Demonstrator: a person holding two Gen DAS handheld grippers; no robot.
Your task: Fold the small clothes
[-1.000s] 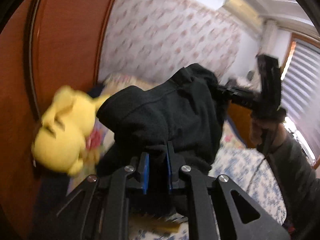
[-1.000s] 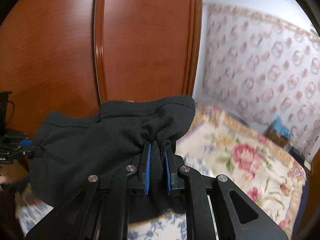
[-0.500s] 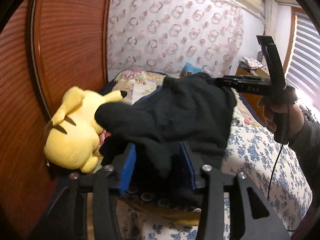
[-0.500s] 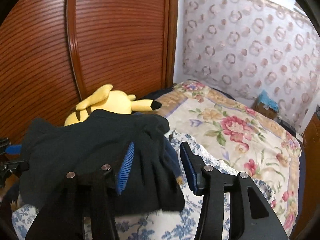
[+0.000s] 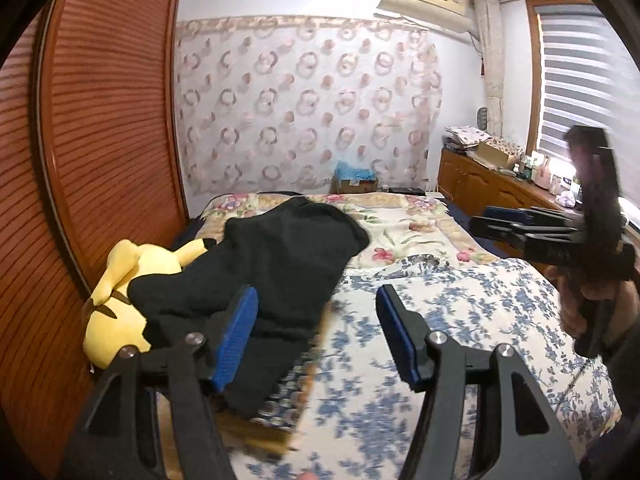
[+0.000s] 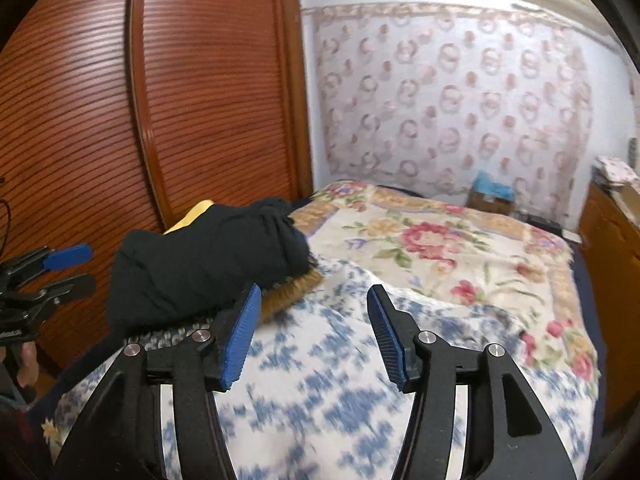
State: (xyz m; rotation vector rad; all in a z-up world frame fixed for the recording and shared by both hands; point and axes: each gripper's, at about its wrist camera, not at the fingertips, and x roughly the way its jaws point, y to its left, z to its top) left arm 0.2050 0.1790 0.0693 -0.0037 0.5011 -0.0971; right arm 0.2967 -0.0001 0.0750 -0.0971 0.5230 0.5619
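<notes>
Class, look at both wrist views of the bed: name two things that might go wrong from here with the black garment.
1. The black garment lies draped partly over the yellow plush toy, not flat, so it may slump or unfold.
2. Both the left hand-held gripper and the right hand-held gripper are opening with nothing between their jaws, so nothing steadies the garment; it sits near the wooden wardrobe door at the bed's edge and might slide off.
</notes>
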